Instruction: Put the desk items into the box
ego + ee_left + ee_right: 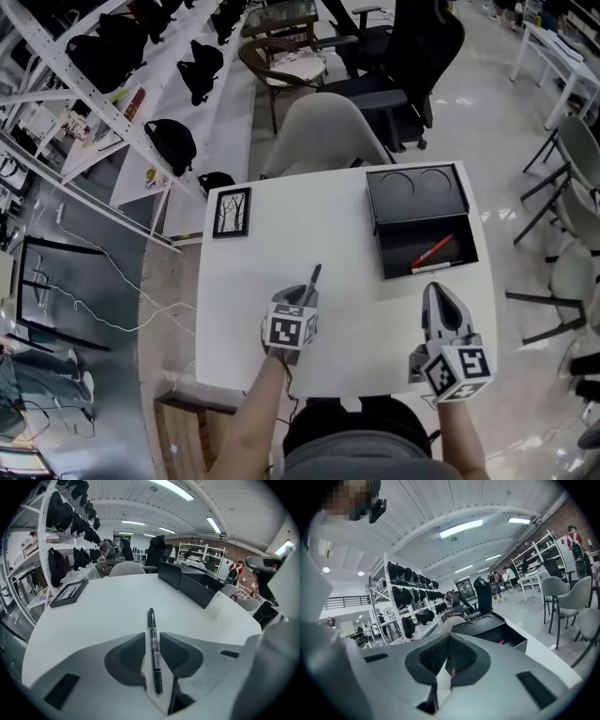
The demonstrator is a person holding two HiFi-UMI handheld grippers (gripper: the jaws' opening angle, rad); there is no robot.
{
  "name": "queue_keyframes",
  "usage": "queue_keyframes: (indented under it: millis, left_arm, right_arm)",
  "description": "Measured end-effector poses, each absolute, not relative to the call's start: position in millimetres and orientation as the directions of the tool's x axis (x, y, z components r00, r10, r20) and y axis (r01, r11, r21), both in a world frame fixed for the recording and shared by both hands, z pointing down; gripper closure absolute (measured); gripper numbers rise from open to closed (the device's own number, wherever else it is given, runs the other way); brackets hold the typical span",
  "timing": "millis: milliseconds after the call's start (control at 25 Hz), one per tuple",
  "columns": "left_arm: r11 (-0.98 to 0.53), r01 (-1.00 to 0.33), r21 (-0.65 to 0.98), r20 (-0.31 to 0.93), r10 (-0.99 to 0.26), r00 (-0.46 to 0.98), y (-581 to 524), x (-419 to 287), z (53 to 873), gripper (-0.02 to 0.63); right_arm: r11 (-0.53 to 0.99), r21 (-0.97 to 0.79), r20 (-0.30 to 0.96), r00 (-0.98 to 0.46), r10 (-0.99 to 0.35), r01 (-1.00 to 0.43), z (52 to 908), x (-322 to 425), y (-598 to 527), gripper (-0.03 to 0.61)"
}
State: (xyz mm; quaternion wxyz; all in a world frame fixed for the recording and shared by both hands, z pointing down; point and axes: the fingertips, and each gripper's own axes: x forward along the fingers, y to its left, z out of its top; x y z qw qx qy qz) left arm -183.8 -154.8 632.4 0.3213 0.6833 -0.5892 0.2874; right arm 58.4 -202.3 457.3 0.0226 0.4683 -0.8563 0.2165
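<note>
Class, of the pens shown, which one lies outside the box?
The black pen, lying on the white table between the open jaws of the left gripper. The red pen lies inside the black box.

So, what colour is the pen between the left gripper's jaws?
The slim pen is black, white-labelled; left gripper view.

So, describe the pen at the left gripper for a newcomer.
On the white table, look near the front edge, left of the open black box. A black marker pen lies between the jaws of the left gripper; the red pen is inside the box.
</note>
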Motion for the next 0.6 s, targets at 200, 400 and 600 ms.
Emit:
queue_keyframes:
  millis: [200, 400, 600]
  left_arm:
    - [-0.091, -0.993, 0.075, 0.777, -0.619, 0.116, -154.2, -183.1, 632.5, 0.539]
    - [-0.092, -0.994, 0.064, 0.784, -0.611, 0.107, -155.0, -179.2, 633.6, 0.566]
    - [-0.095, -0.994, 0.062, 0.786, -0.608, 0.107, -154.6, -180.0, 634.0, 0.569]
  right_arm:
    - [0.466, -0.352, 0.245, -0.56, -0.791, -0.812, 457.2, 59.2, -202.8, 0.575]
    - [0.46, -0.354, 0.247, -0.556, -0.794, -0.814, 457.6, 63.5, -203.5, 0.575]
    - [0.461, -0.353, 0.238, -0.555, -0.797, -0.814, 455.6, 64.4, -202.9, 0.575]
